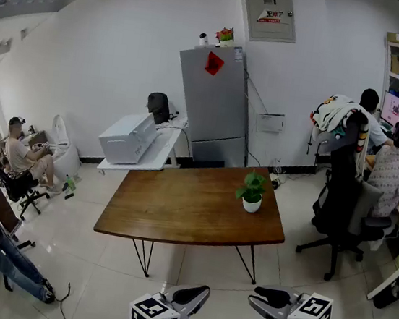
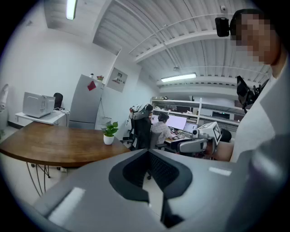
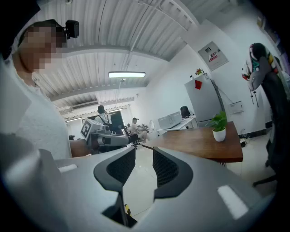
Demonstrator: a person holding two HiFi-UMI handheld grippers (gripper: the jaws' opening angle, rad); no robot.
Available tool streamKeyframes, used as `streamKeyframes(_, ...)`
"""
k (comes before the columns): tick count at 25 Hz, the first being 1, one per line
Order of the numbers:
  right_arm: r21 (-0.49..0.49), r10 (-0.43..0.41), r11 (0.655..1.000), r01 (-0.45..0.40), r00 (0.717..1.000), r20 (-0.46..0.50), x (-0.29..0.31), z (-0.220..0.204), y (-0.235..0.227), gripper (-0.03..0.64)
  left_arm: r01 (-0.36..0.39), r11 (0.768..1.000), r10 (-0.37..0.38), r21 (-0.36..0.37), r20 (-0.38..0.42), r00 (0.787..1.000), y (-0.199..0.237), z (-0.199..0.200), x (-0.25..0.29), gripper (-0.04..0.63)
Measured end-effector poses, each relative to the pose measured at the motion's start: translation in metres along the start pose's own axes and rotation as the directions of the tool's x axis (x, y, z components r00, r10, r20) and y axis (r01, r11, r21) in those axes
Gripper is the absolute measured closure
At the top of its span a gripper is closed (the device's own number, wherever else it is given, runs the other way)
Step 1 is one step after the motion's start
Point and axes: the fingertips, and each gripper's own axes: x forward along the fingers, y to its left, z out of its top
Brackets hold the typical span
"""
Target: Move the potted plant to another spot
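The only writing I can find is red print on the grey wall panel, too small for me to read. A red diamond sticker sits on the fridge. The plant stands upright in its white pot near the right end of the wooden counter, well apart from both tools. My left hand-held gripper has its jaws together on nothing; my right hand-held gripper shows a narrow gap, also empty.
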Motion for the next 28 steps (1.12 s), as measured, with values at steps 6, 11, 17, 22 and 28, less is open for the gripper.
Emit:
streamKeyframes(6, -0.008, -0.008, 1.000, 0.008, 1.000, -0.002, 0.023, 0.003, -0.038, 0.499, 0.010, 1.000, -0.010, -0.004, -0.009, 1.000, 0.033, 0.000, 0.026, 0.598)
streamKeyframes(11, 0.005, -0.004, 1.000, 0.004, 1.000, -0.019, 0.062, 0.006, -0.075, 0.510, 0.034, 0.999, -0.034, -0.012, -0.010, 0.999, 0.085, 0.011, 0.057, 0.598)
streamKeyframes(17, 0.019, -0.029, 0.999, 0.030, 0.999, -0.033, 0.126, 0.037, -0.140, 0.535, 0.082, 0.996, -0.083, -0.026, -0.029, 0.996, 0.166, 0.040, 0.103, 0.598)
streamKeyframes(22, 0.044, -0.061, 0.997, 0.063, 0.997, -0.047, 0.179, 0.058, -0.203, 0.558, 0.106, 0.993, -0.109, -0.049, -0.055, 0.993, 0.243, 0.059, 0.141, 0.599)
streamKeyframes(28, 0.061, -0.076, 0.995, 0.081, 0.994, -0.082, 0.235, 0.065, -0.255, 0.565, 0.140, 0.987, -0.145, -0.073, -0.061, 0.988, 0.319, 0.075, 0.178, 0.599)
